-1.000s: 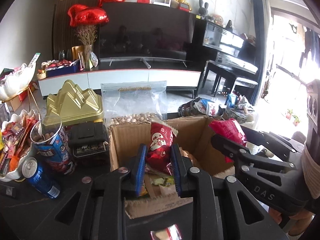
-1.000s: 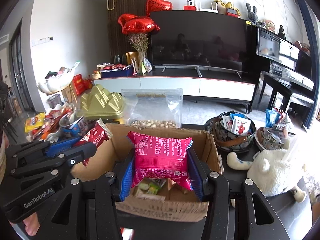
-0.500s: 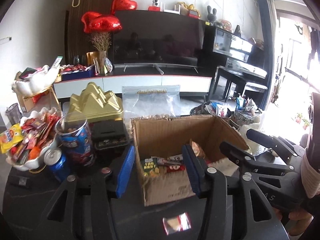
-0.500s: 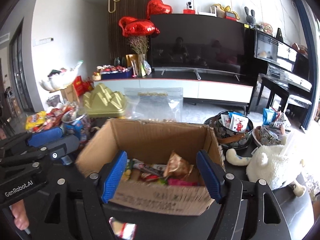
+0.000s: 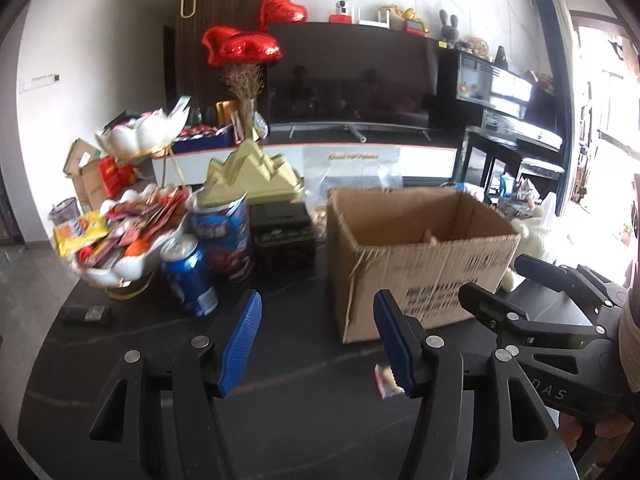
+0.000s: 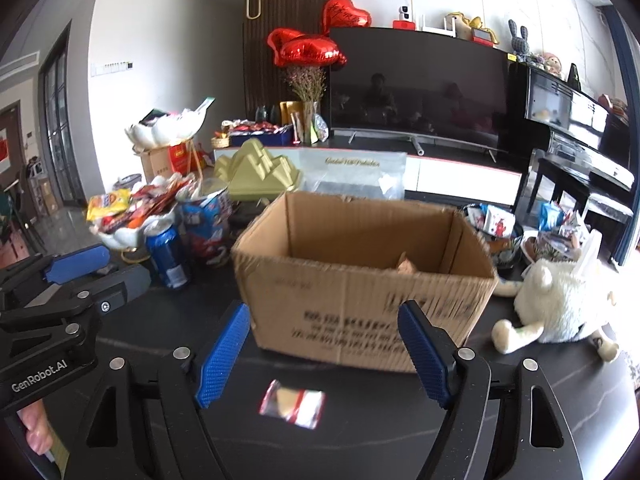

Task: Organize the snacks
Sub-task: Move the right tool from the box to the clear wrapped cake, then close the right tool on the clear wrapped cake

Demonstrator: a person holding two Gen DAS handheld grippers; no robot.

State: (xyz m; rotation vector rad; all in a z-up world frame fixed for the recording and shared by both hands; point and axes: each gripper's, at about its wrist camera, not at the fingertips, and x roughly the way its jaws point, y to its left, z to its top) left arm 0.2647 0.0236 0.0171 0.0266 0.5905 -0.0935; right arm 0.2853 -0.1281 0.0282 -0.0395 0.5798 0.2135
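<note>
nearest, a small foil snack packet [image 6: 291, 402] is seen lying flat on the dark table [image 6: 360, 432], between the spread blue pads of the right gripper [image 6: 324, 356], untouched. both tools are held low and level, pointed forward at the cardboard box [image 6: 360, 280]; the left gripper [image 5: 318, 340] is likewise spread wide with nothing held. the box stands upright just beyond the fingertips, open top up, its long side running left to right, a snack tip showing inside. a blue can [image 5: 188, 276] and a blue tub [image 5: 222, 236] are placed left of the box, a white plush toy [image 6: 560, 304] right. a heaped snack dish [image 5: 120, 236] and a gold mountain-shaped box [image 5: 252, 176] are seen farther back.
</note>
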